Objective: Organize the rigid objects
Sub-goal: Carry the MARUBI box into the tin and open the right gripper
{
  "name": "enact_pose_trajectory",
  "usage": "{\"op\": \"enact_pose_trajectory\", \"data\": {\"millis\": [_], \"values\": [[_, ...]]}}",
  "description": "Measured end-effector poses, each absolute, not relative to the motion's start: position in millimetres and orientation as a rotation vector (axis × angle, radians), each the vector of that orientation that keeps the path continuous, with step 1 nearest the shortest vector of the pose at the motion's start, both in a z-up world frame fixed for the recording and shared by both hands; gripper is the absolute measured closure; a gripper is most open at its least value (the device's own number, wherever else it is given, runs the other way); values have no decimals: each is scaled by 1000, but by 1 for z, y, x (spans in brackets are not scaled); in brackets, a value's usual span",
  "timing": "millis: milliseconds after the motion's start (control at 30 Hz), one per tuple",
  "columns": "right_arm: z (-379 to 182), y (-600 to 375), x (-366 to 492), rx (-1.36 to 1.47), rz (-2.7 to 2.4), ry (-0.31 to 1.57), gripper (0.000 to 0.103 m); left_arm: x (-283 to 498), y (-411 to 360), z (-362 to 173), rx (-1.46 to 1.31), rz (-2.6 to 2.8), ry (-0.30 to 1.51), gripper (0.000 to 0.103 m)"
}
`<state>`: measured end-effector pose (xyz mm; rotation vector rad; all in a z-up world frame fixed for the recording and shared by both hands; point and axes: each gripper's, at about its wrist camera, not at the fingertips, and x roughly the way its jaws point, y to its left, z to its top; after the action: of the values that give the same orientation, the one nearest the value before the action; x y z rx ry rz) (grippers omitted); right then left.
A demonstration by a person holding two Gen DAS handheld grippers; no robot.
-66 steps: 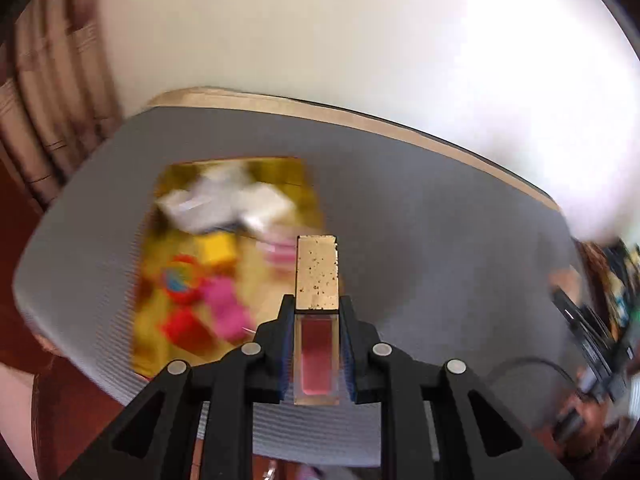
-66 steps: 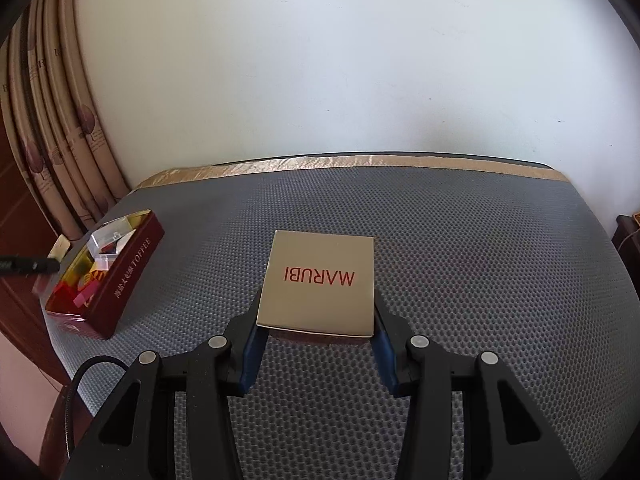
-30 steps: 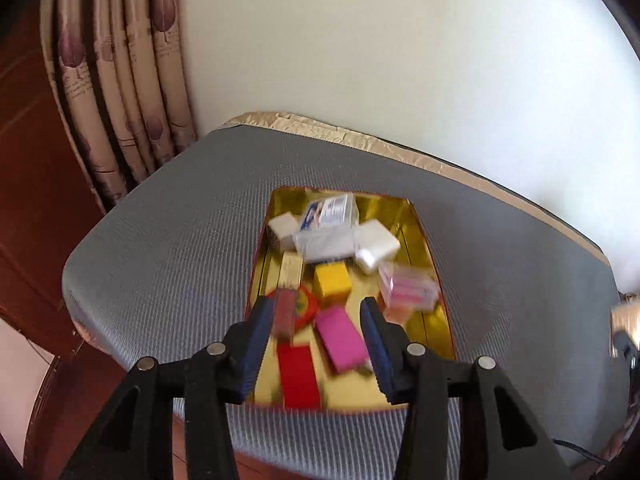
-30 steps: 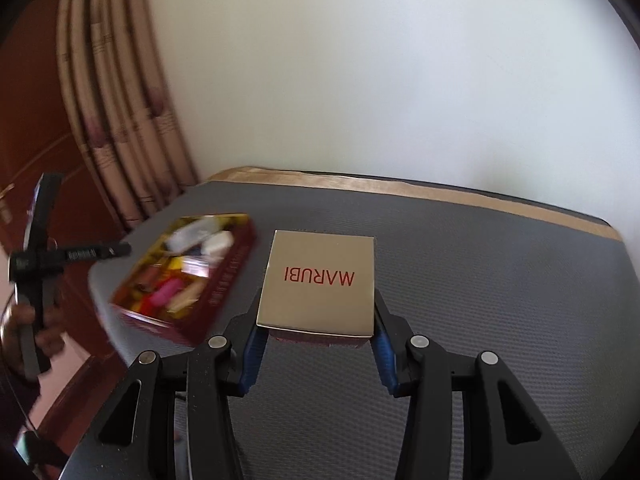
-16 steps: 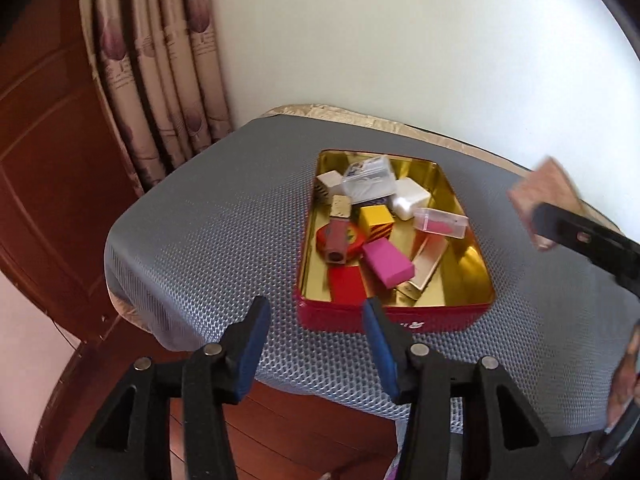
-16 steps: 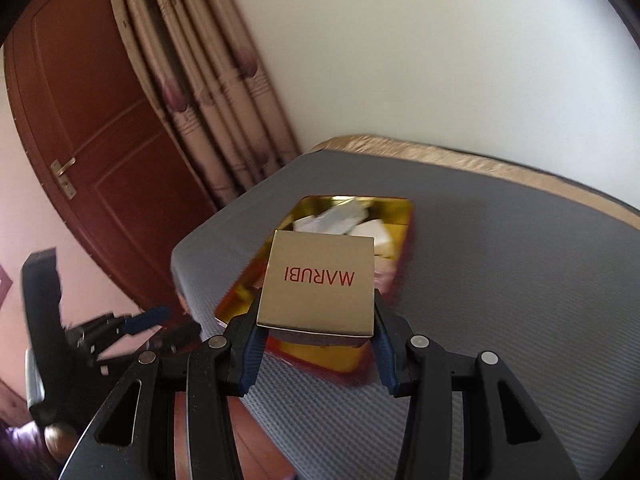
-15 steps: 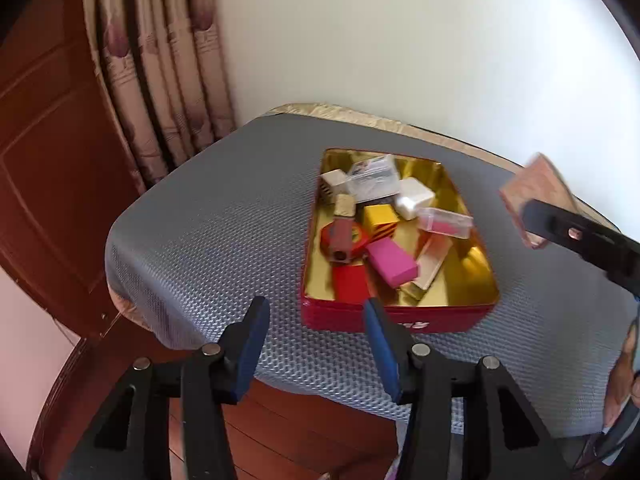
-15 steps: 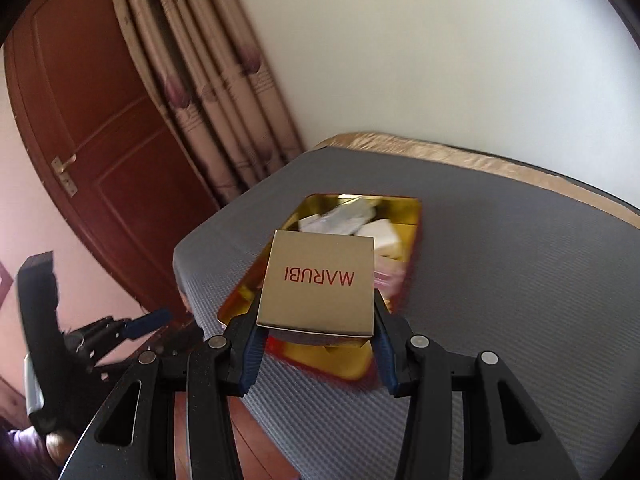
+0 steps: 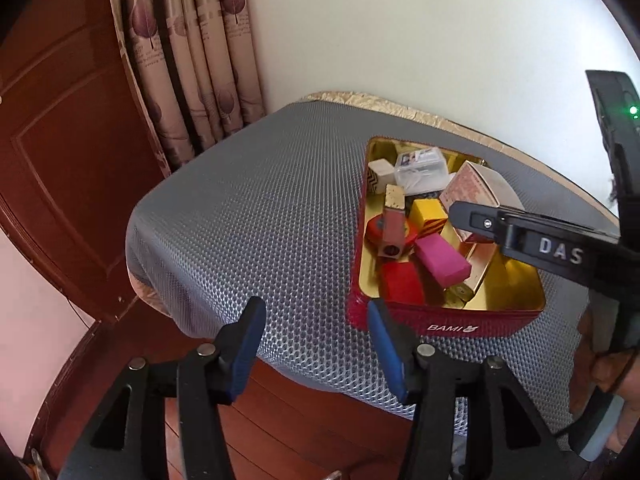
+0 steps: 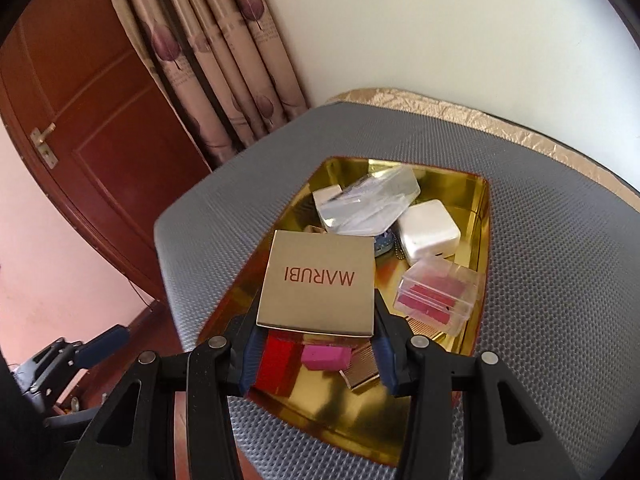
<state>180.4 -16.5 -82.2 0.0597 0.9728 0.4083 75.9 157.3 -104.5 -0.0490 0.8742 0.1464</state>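
Observation:
My right gripper (image 10: 316,346) is shut on a beige MARUBI box (image 10: 318,282) and holds it above the near left part of a red tin with a gold inside (image 10: 486,216). The tin (image 9: 444,326) sits on a grey mesh table and holds several small items: a pink block (image 9: 442,262), a red block (image 9: 400,282), a white cube (image 10: 428,232) and a clear case (image 10: 438,296). My left gripper (image 9: 316,338) is open and empty, low at the table's near edge, left of the tin. The right gripper (image 9: 468,210) with the box (image 9: 474,188) shows over the tin in the left wrist view.
A patterned curtain (image 9: 192,60) and a dark wooden door (image 9: 60,140) stand left of the table. A white wall (image 10: 460,20) lies behind it. The table's grey mesh surface (image 9: 256,208) drops off to the wooden floor near my left gripper.
My left gripper let go of the gold-capped lipstick into the tin and pulled back to the table's edge. My right gripper carried the MARUBI box from mid-table to over the tin.

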Motion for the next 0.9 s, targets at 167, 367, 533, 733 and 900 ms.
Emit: {"op": "enact_pose_trajectory", "data": {"millis": [167, 367, 533, 733, 900], "values": [[-96, -12, 193, 38, 383, 1002, 60, 81, 165, -110, -80, 145, 907, 49], [-102, -5, 201, -1, 352, 1000, 57, 84, 171, -116, -89, 157, 932, 49], [-95, -15, 198, 61, 341, 970, 38, 85, 173, -117, -84, 164, 930, 49], [-67, -18, 169, 46, 361, 878, 37, 81, 170, -113, -63, 159, 909, 49], [-37, -20, 118, -38, 310, 736, 17, 71, 162, -99, -55, 80, 837, 49]]}}
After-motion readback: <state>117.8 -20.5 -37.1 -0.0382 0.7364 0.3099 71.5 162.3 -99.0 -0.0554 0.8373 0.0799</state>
